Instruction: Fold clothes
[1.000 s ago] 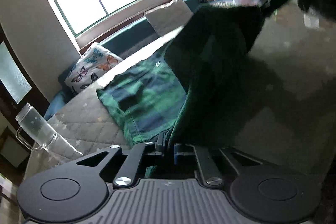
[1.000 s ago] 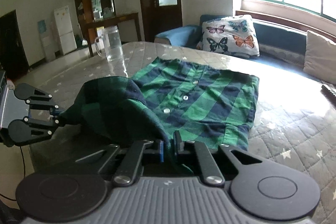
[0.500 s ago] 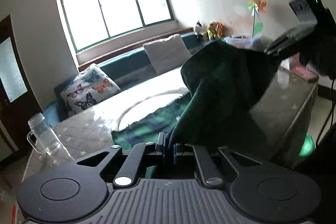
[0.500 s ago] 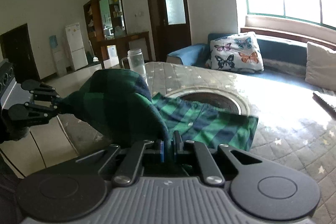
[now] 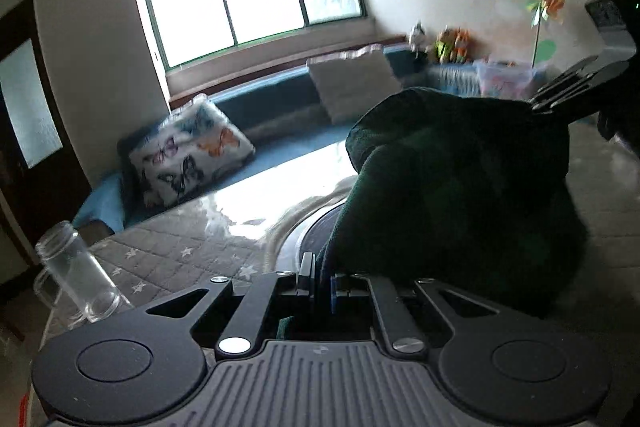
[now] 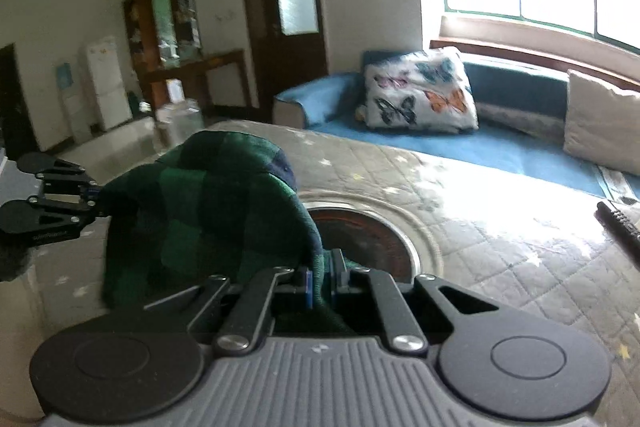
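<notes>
Left wrist view: the left gripper point(image 5: 320, 281) is seen with its jaws nearly closed, and an edge of the green plaid shirt point(image 5: 452, 195) is pinched between them. From the jaws the cloth rises ahead and to the right in a sagging hump and is carried across to the right gripper point(image 5: 536, 103), whose tips are buried in the far edge. Beyond the jaws a quilted table cover point(image 5: 168, 263) is seen, with a clear glass jar point(image 5: 76, 275) standing off to the left of the jaws.

Right wrist view: the right gripper point(image 6: 322, 277) is likewise almost closed, with a fold of the shirt point(image 6: 200, 211) clamped between its pads. The fabric is draped up and leftward from the jaws to the left gripper point(image 6: 96, 201), so the garment is held off the table between both tools. A round recess in the table point(image 6: 372, 231) is seen just ahead of the jaws.

The shirt is judged light, soft and limp; it will droop and bunch wherever it is unsupported. It is best taken at hems or corners, with both grips kept apart so the cloth is spread.
</notes>
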`<action>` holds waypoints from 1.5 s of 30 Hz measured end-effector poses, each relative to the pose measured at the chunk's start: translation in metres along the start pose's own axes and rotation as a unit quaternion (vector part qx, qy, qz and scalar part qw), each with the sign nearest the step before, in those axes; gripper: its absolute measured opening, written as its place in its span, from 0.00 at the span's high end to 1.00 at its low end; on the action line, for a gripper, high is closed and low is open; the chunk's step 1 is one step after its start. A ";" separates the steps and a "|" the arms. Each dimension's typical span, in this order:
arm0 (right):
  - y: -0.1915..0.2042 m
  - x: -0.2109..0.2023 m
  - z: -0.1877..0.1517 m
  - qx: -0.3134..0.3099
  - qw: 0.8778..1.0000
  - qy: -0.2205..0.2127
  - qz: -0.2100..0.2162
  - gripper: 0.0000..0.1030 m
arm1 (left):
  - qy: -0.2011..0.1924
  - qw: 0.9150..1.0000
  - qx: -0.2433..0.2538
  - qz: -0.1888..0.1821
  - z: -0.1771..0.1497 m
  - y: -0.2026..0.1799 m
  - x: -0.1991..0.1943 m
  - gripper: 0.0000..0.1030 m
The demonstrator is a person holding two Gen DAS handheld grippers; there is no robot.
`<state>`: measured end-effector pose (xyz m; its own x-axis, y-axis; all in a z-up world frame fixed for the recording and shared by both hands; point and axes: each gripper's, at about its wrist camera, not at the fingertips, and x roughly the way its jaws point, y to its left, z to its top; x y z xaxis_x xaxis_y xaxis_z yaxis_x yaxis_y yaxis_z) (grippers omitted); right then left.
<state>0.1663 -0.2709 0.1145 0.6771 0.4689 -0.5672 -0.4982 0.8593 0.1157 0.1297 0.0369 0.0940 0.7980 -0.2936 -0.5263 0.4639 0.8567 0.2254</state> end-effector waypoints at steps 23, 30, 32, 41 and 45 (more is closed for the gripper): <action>-0.069 0.060 -0.024 0.087 0.991 -0.010 -0.104 0.56 | 0.098 0.981 -0.131 0.101 -0.022 0.070 0.103 0.58; -0.039 0.078 -0.027 0.073 0.997 0.019 -0.030 0.63 | 0.059 0.987 -0.149 0.010 0.013 0.036 0.086 0.60; -0.037 0.093 -0.029 0.077 0.996 0.035 -0.025 0.67 | 0.065 0.987 -0.146 -0.019 0.018 0.023 0.094 0.65; -0.052 0.131 -0.039 0.101 0.992 0.066 -0.030 0.69 | 0.118 0.976 -0.176 -0.043 0.014 0.007 0.154 0.81; -0.058 0.136 -0.044 0.111 0.991 0.070 -0.038 0.71 | 0.126 0.972 -0.195 -0.040 0.006 0.014 0.162 0.84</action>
<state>0.2631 -0.2666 -0.0054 0.6184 0.3806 -0.6876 -0.3063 0.9225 0.2351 0.2676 -0.0007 0.0172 0.6230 -0.2957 -0.7242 0.3008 0.9452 -0.1271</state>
